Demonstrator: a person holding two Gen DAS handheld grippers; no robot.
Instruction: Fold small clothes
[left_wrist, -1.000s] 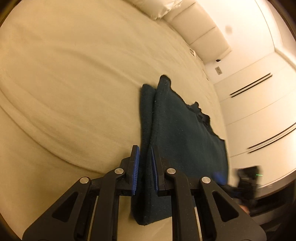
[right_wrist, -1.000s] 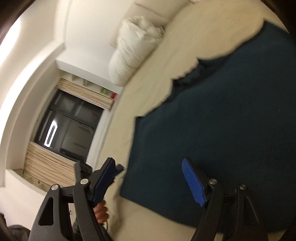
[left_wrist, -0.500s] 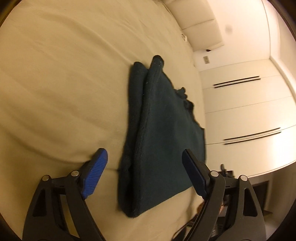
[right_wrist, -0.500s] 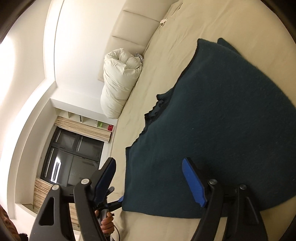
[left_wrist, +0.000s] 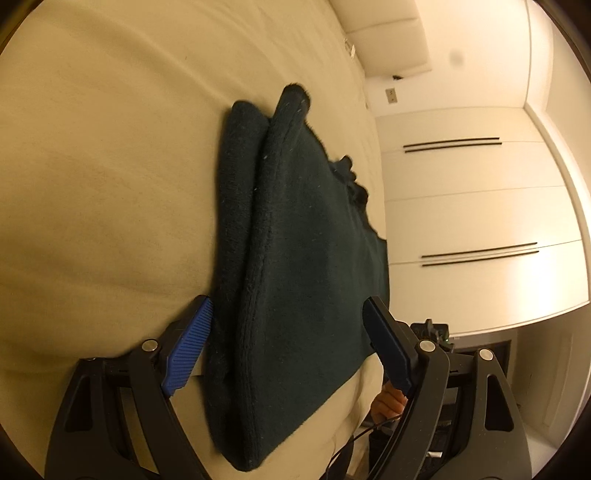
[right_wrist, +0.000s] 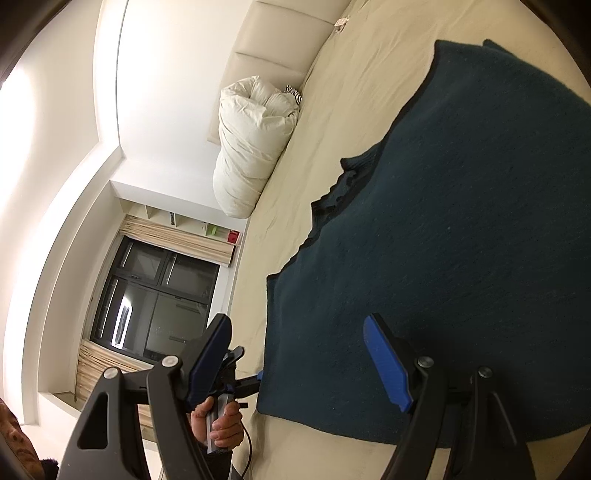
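The dark green sweater (left_wrist: 295, 280) is lying folded on the beige bed (left_wrist: 110, 155). The left gripper (left_wrist: 286, 349) has just been opening and is straddling its folded edge untouched; the right gripper (right_wrist: 295, 363) is gaping empty. Only the right view is showing the white duvet bundle (right_wrist: 255, 144) and window (right_wrist: 155, 299)

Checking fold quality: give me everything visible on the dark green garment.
The dark green garment looks like thick, fuzzy knit, folded into flat layers, with a rounded fold along one long side and a stitched seam beside it. A ribbed, notched edge runs along the opposite side. It lies flat on the beige bed sheet. Both open grippers, left gripper and right gripper, sit at its near end; neither clamps it.
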